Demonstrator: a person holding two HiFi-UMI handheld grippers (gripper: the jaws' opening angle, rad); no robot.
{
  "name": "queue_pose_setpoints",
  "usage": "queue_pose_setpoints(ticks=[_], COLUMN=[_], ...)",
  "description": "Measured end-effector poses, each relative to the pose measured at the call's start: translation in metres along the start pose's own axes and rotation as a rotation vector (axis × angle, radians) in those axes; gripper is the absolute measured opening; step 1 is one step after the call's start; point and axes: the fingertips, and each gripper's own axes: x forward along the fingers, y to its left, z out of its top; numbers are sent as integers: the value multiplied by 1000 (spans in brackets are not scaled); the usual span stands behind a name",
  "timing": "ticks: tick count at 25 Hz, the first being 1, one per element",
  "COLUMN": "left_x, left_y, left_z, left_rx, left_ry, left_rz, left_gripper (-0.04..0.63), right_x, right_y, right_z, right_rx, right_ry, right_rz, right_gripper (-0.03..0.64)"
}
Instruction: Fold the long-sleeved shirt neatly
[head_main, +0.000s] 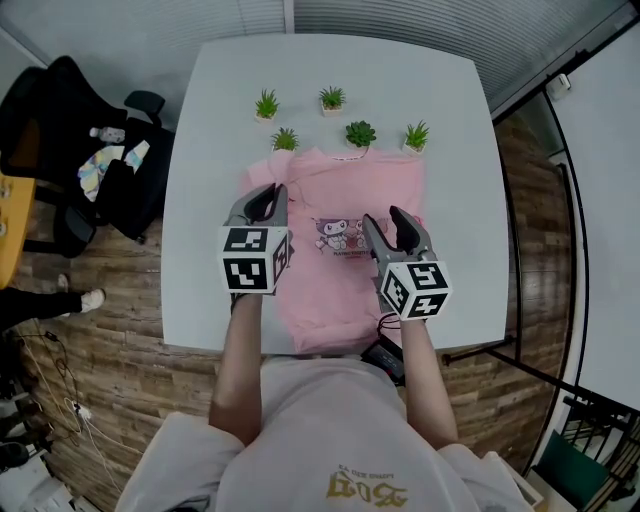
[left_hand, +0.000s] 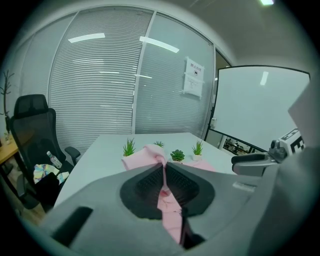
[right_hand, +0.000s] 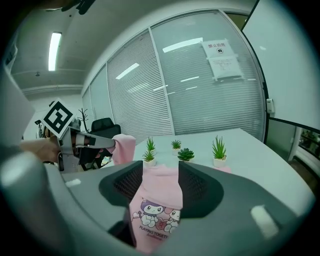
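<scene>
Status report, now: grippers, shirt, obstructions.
Left gripper shut on pink shirt fabric, raised off table. Right gripper open, empty, over shirt. Potted plants crowd the collar edge.

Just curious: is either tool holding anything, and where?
Left gripper pinches the pink shirt by a fold at its left side; right gripper holds nothing.

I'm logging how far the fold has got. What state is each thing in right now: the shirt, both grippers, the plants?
left gripper: fingers shut on a fold of the pink shirt.
right gripper: fingers apart, nothing gripped.
pink shirt: on the table, print up, one part held up by the left gripper.
potted plants: all five upright.
</scene>
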Motion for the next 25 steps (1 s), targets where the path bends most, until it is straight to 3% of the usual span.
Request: queue_pose_setpoints(ticks=[8, 14, 25], left_x=[27, 44, 76], left_y=[-42, -66, -102], left_z=[0, 2, 0], left_rx=[16, 20, 22], left_ry=[25, 28, 37], left_rz=[0, -6, -14], left_gripper=[21, 21, 21], right_x=[-9, -14, -12], right_y=[-39, -64, -99], right_z=[1, 8, 0], right_rx=[35, 119, 147], right_ry=[-2, -32, -16], right_rz=[15, 37, 58], right_gripper=[221, 221, 221])
